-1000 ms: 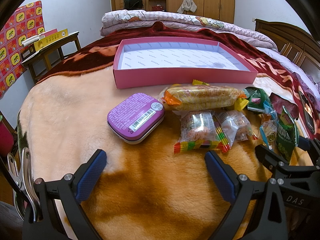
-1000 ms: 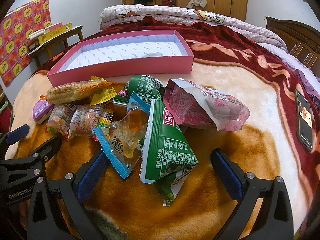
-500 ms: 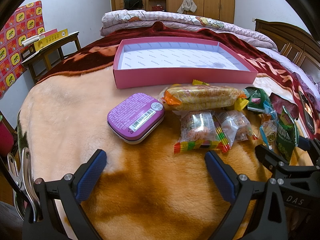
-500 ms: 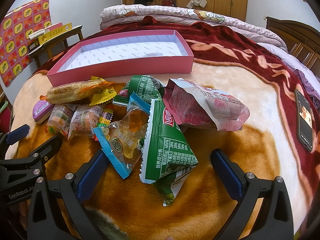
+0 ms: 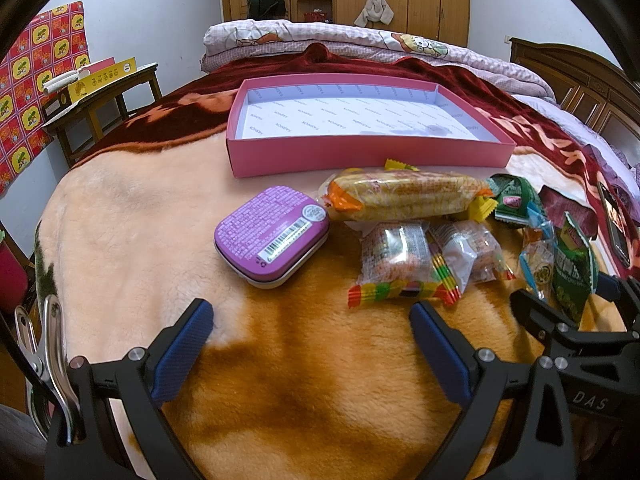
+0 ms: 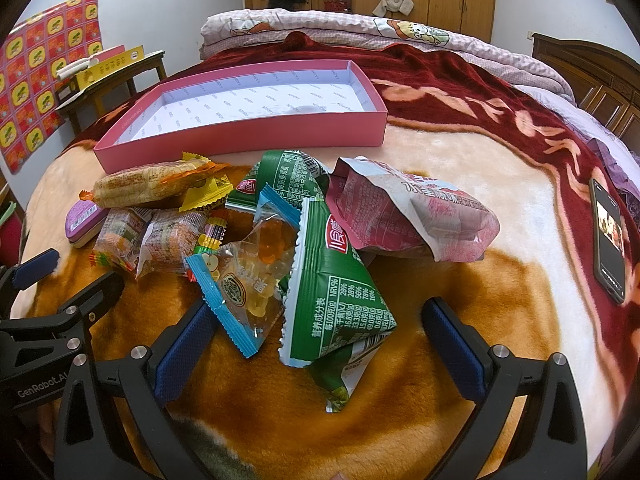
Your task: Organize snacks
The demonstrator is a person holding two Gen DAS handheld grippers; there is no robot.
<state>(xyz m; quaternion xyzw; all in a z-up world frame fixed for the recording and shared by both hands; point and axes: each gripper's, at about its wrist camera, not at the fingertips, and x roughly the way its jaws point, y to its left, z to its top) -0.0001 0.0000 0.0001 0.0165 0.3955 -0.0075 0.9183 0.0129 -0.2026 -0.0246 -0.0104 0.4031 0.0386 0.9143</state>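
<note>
Both grippers are matte black plastic frames with silver screw heads at the joints. The left gripper (image 5: 310,334) has fingers (image 5: 182,350) padded in textured blue rubber; so has the right gripper (image 6: 316,338). White lettering reads "DAS" and "GenRobot.AI".

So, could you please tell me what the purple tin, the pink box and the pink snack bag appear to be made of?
Purple tin: probably painted metal, given its smooth rounded lid and pale rolled rim.
Pink box: likely matte cardboard, with thin straight walls and a printed paper lining.
Pink snack bag: crinkled plastic film or foil, creased and faintly shiny.
</note>
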